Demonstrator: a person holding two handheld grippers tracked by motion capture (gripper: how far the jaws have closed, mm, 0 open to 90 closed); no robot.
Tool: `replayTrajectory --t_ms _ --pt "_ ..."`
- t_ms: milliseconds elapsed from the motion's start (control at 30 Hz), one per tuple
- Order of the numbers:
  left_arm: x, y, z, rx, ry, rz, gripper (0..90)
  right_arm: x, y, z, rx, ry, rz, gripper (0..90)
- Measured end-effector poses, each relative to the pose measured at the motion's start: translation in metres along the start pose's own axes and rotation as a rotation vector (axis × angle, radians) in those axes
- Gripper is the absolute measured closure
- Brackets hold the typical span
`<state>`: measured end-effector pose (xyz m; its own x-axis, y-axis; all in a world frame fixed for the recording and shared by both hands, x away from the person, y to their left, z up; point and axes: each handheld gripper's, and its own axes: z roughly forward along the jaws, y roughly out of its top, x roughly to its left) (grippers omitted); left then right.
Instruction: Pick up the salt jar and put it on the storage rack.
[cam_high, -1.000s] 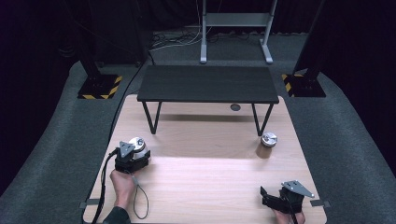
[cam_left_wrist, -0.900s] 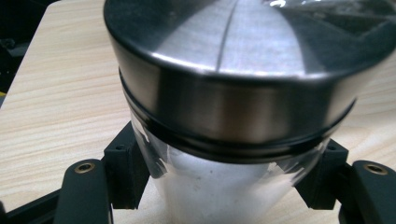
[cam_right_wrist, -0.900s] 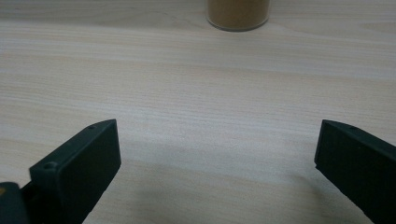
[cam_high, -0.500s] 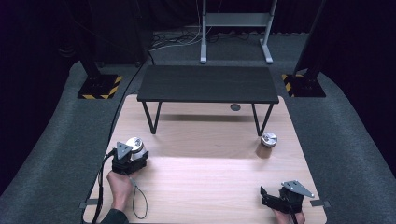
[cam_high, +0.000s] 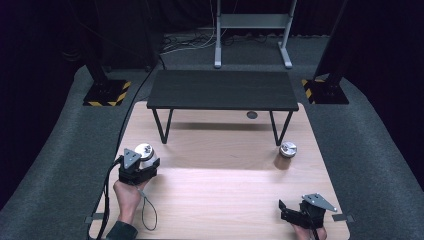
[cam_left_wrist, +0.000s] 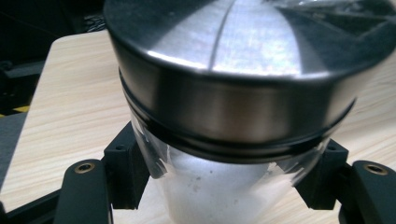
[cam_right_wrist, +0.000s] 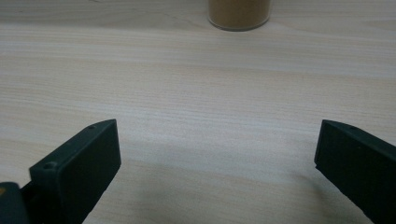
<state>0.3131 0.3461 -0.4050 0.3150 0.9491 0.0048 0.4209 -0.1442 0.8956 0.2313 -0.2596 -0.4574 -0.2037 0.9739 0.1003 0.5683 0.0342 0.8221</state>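
While the L gripper (cam_left_wrist: 224, 186) pinches the clear jar (cam_left_wrist: 219, 182) below its metal lid (cam_left_wrist: 233, 70), the R gripper (cam_right_wrist: 217, 154) rests w/ jaws spread.

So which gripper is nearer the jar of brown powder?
Right. The right gripper sits open at the table's near edge, facing the brown-powder jar. The left gripper is across the table, shut on the white-powder jar.

The high view looks forward and down over the whole wooden table (cam_high: 220, 190); the left gripper view sits tight against a metal-lidded jar (cam_left_wrist: 229, 93). The right gripper view skims low across the tabletop toward the brown-filled jar (cam_right_wrist: 238, 13), shared with the high view (cam_high: 287, 152).
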Motion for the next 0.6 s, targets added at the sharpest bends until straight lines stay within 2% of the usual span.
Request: replayTrajectory --t_ms 600 --pt "-0.005 0.025 0.005 0.008 -0.03 0.045 31.3 0.001 0.0 0.0 0.005 -0.001 -0.009 0.0"
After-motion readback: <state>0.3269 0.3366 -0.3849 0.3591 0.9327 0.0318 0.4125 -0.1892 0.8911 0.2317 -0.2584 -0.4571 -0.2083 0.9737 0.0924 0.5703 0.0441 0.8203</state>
